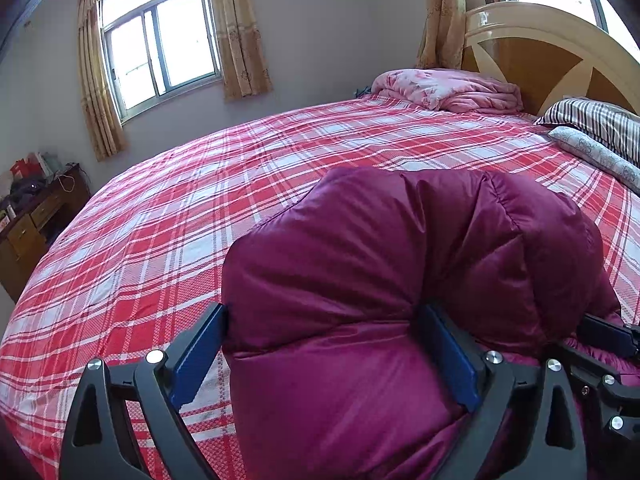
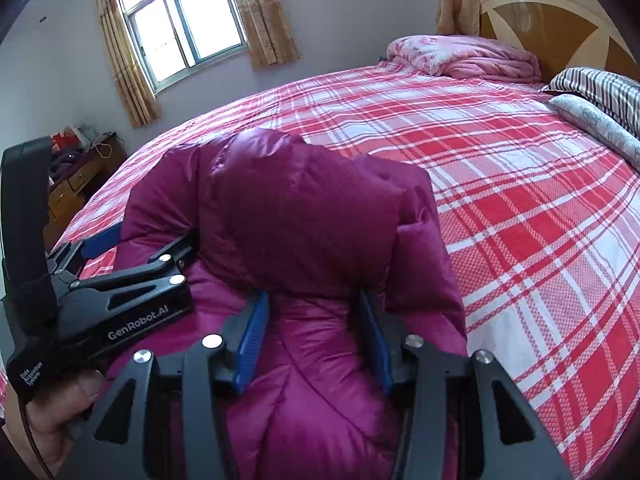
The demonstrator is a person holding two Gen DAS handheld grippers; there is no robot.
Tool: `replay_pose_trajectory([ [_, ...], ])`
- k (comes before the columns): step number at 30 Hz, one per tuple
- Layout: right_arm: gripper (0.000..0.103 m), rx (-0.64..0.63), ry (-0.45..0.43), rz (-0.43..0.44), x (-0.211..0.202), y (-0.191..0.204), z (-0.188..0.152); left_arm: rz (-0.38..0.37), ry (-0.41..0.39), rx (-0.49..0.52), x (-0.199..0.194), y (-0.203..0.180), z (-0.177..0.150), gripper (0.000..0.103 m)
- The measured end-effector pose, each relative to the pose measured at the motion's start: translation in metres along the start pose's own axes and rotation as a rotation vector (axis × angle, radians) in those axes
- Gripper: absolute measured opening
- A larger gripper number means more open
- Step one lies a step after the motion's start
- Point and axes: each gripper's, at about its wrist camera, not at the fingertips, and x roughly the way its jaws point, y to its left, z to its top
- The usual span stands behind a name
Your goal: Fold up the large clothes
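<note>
Both grippers clamp my jacket.
Left gripper point(image 1: 324, 354) and right gripper point(image 2: 314, 340) each pinch the puffy jacket point(image 1: 400, 260) (maroon, bunched) over the plaid bed point(image 1: 160, 220).

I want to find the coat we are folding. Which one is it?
Look at the big bed with the red plaid sheet. Near its front edge lies the puffy purple coat, bunched between the hand-held grippers. It is the only shiny, plain purple thing; the pink quilt by the headboard is flowery.

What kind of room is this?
A bedroom, it seems: a wide bed with a checked sheet and wooden headboard, pillows, a curtained window, and a puffy purple jacket being folded.
</note>
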Motion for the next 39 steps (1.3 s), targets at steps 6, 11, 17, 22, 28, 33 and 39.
replay_pose_trajectory([
  [6, 0.048, 0.02, 0.021, 0.009, 0.005, -0.004, 0.0, -0.016, 0.03, -0.01, 0.007, -0.001, -0.002, 0.098],
  [11, 0.048, 0.022, 0.035, 0.002, 0.007, -0.004, 0.0, -0.017, 0.042, -0.008, 0.009, -0.002, -0.002, 0.099],
  [17, 0.048, 0.019, 0.045, -0.014, 0.01, -0.003, 0.001, -0.032, 0.06, -0.015, 0.013, -0.003, -0.001, 0.1],
  [22, 0.048, 0.017, 0.051, -0.023, 0.012, -0.003, 0.002, -0.032, 0.066, -0.013, 0.014, -0.004, -0.002, 0.101],
  [28, 0.048, 0.013, 0.055, -0.034, 0.014, -0.002, 0.003, -0.031, 0.068, -0.012, 0.014, -0.004, -0.002, 0.101],
  [33, 0.049, 0.015, 0.057, -0.04, 0.015, -0.001, 0.003, -0.031, 0.069, -0.012, 0.014, -0.004, -0.002, 0.101],
  [39, 0.049, 0.019, 0.059, -0.045, 0.016, -0.001, 0.004, -0.032, 0.07, -0.012, 0.015, -0.004, -0.004, 0.101],
])
